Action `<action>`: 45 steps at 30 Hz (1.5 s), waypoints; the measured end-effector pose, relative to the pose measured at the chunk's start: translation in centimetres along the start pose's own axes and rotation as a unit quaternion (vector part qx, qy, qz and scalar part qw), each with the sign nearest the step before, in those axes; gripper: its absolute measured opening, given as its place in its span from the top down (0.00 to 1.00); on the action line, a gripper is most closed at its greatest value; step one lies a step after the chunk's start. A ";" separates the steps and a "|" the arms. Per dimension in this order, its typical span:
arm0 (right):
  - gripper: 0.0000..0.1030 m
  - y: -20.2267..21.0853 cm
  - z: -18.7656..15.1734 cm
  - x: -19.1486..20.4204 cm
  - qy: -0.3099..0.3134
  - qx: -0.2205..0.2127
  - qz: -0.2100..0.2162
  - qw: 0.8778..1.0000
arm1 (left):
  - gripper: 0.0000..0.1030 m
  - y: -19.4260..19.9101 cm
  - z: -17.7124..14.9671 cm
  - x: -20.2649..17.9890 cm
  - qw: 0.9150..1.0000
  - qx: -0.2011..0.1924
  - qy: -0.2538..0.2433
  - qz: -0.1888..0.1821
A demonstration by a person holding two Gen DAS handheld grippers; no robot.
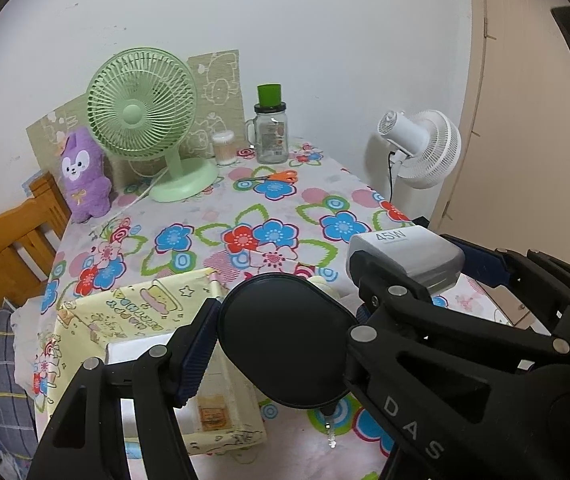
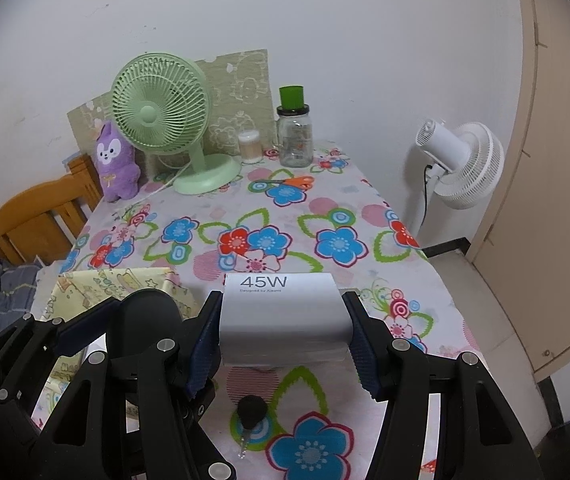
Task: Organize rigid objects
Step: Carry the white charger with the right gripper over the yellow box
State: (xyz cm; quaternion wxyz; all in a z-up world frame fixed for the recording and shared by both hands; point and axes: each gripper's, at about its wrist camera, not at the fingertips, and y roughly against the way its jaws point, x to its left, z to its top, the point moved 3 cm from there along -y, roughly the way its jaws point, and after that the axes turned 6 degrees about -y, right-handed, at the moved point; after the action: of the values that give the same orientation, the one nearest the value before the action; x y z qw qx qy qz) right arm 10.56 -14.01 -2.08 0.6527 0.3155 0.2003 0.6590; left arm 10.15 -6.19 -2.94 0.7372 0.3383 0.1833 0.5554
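Observation:
My left gripper (image 1: 285,320) is shut on a flat black oval object (image 1: 285,344); a short stem with a small metal chain (image 1: 329,432) hangs below it. It hovers over an open yellow patterned box (image 1: 141,312) at the table's near left. My right gripper (image 2: 285,320) is shut on a white charger box marked 45W (image 2: 281,316), its blue pads (image 2: 207,344) pressing both sides. In the left wrist view that white charger box (image 1: 405,252) is just right of the black object, above the floral tablecloth (image 1: 277,208). In the right wrist view the left gripper (image 2: 141,320) and the black oval object (image 2: 149,316) are at the left.
At the table's back stand a green desk fan (image 2: 157,116), a purple plush (image 2: 115,164), a cotton-swab tub (image 2: 250,146) and a glass jar with a green lid (image 2: 295,136). Orange scissors (image 2: 297,182) lie near them. A white floor fan (image 2: 461,164) and a door are to the right, a wooden chair (image 2: 37,216) to the left.

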 end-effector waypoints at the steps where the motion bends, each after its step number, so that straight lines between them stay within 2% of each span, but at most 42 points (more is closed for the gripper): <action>1: 0.40 0.0 0.0 0.2 0.001 0.000 0.001 1.000 | 0.31 0.0 0.0 0.2 1.000 0.000 0.001 0.001; 45: 0.40 -4.7 -0.9 12.2 0.068 0.028 0.051 0.996 | 0.31 -0.9 -4.0 11.8 0.997 0.023 0.069 0.039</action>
State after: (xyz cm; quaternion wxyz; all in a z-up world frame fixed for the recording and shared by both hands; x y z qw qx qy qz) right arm 13.98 -1.49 -4.01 0.5941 0.2975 0.2461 0.7057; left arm 11.97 6.00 -5.12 0.6927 0.3227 0.2334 0.6013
